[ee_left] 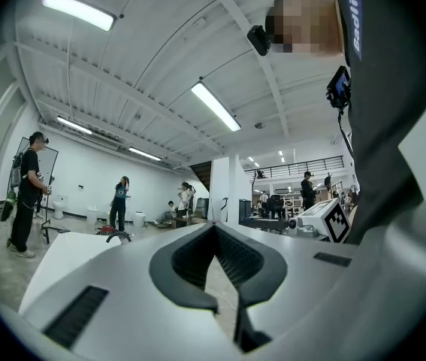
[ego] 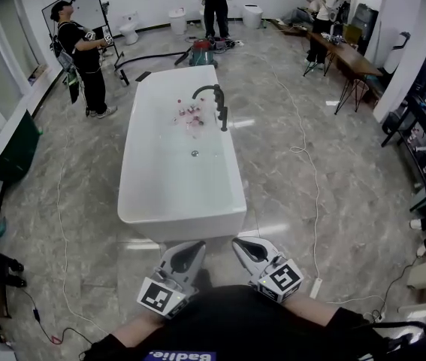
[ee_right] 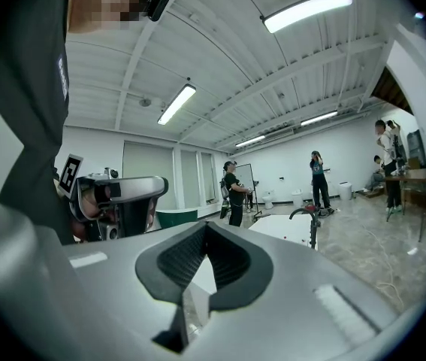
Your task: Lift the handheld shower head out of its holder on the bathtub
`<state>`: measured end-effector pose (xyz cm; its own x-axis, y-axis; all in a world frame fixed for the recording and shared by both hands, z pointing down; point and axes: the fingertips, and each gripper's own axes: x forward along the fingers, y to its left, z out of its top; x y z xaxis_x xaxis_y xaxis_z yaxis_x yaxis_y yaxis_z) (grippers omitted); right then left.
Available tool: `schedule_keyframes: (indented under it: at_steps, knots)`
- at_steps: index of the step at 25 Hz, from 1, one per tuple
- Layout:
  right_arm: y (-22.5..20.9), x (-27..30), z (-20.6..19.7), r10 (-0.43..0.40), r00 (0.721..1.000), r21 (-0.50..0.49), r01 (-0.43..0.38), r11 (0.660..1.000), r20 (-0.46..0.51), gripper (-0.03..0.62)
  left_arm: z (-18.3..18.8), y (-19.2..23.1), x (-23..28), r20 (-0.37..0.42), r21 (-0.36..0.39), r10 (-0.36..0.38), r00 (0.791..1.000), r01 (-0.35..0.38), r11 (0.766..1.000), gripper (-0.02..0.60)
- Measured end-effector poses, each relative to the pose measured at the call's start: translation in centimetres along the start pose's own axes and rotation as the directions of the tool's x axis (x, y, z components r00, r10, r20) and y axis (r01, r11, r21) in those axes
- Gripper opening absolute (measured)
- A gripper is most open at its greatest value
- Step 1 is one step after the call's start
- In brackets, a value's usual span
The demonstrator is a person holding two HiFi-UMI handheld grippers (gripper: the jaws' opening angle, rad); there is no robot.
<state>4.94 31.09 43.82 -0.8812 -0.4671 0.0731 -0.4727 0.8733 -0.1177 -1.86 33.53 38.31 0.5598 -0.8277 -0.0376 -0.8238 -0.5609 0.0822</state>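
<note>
Two claws, both shut and empty: left claw and right claw hover short of the tub. The shower head sits unlifted on its right rim, so the whole task remains.

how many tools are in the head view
2. The left tool is bottom left of centre, the right tool beside it, both just short of the white bathtub. None seems hidden.
</note>
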Motion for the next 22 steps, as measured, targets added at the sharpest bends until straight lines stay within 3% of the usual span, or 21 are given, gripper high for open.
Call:
schedule_keyframes:
  at_steps: [4, 15, 22]
  knots:
    - [-4.2, 3.8, 0.7, -0.066, 0.998, -0.001, 0.066, 0.998, -0.01, 0.002, -0.2, 4.6, 3.3, 0.005, 0.003, -0.037, 0.999, 0.037, 0.999, 0.005]
    - [-13.4, 19.7, 3.1, -0.187, 0.982, 0.001, 0.188, 0.982, -0.023, 0.002, 0.4, 22.4, 11.6, -0.005, 0.019, -0.136, 0.991, 0.136, 0.99, 0.005]
    - [-17.1, 24.9, 4.0, -0.224, 0.974, -0.01, 0.224, 0.975, -0.039, 0.002, 0.5, 28.1, 15.6, -0.009, 0.002, -0.182, 0.983, 0.182, 0.983, 0.005]
